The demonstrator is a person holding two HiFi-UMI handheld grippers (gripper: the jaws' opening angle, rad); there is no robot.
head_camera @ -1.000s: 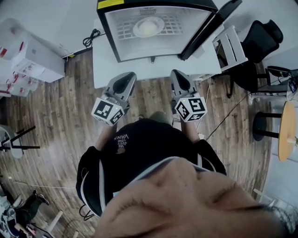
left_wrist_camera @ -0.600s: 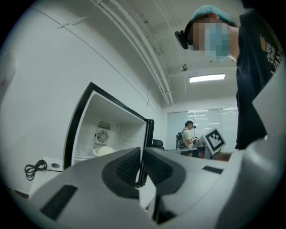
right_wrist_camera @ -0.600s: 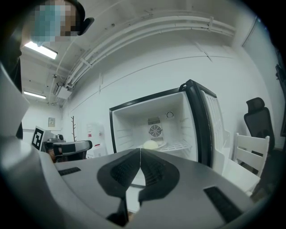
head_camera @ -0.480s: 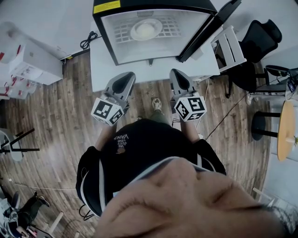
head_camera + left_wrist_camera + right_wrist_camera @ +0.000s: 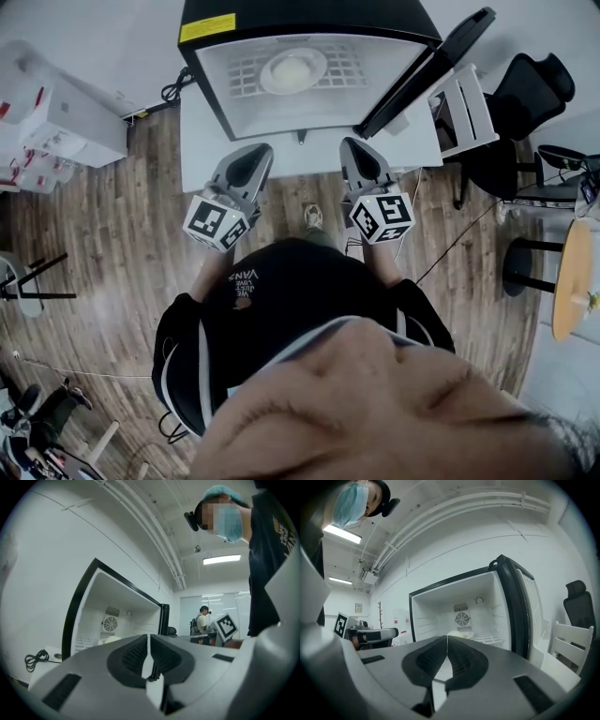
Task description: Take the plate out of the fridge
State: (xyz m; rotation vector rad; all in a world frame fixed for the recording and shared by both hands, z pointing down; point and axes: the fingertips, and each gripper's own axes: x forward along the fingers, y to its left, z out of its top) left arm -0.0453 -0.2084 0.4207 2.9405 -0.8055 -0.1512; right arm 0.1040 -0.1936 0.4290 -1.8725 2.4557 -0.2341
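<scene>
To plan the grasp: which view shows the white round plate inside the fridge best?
The head view: the white round plate shows whole on the wire shelf. Both gripper views show only its edge above the jaws.

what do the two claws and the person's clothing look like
Both are light grey plastic shells tapering to a point, with dark ribbed pads inside. The left claw and the right claw each carry a white cube printed with black square markers. The person wears a black top with pale trim at the sides.
</scene>
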